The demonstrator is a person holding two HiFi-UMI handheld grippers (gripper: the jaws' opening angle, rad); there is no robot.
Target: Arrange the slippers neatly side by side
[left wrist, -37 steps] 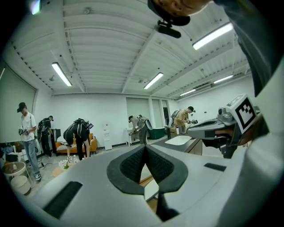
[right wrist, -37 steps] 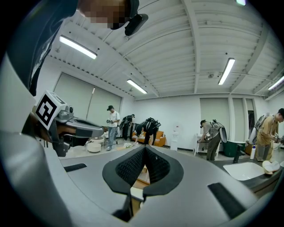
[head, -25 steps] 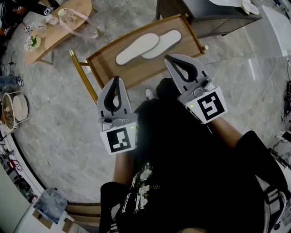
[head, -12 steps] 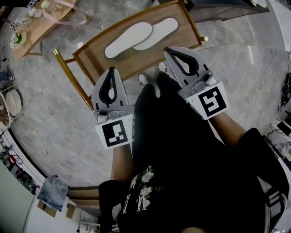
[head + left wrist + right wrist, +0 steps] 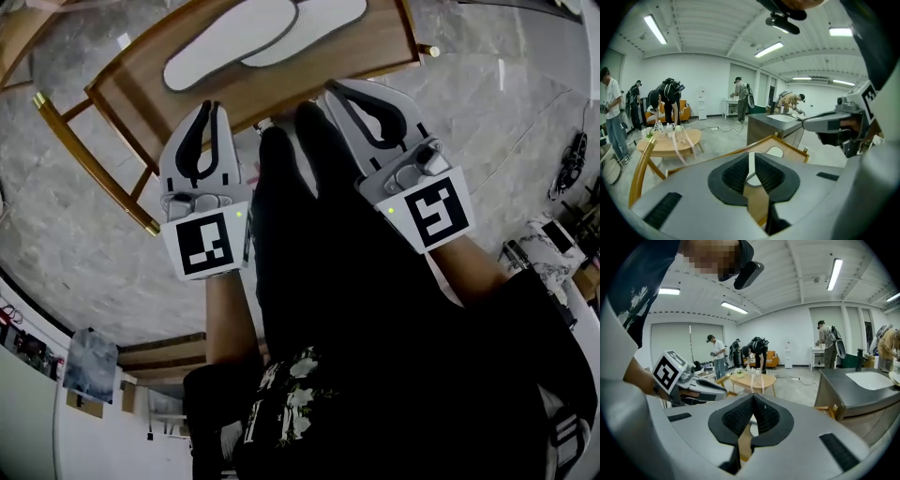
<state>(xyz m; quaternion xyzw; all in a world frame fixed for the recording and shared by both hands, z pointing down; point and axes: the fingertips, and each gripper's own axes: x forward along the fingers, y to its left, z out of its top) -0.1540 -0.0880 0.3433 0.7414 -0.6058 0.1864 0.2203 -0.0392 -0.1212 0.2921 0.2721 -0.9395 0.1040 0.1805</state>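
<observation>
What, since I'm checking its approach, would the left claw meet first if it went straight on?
Likely the wooden tray table, at its near rim; the nearer white slipper lies just beyond. Depth is unclear.

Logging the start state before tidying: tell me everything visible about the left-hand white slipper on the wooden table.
The left slipper is flat, white, long and rounded, with a thin grey edge. It lies flat and slanted on the rimmed wooden table, one end overlapping the other slipper rather than sitting beside it. Nothing else visibly touches it.
</observation>
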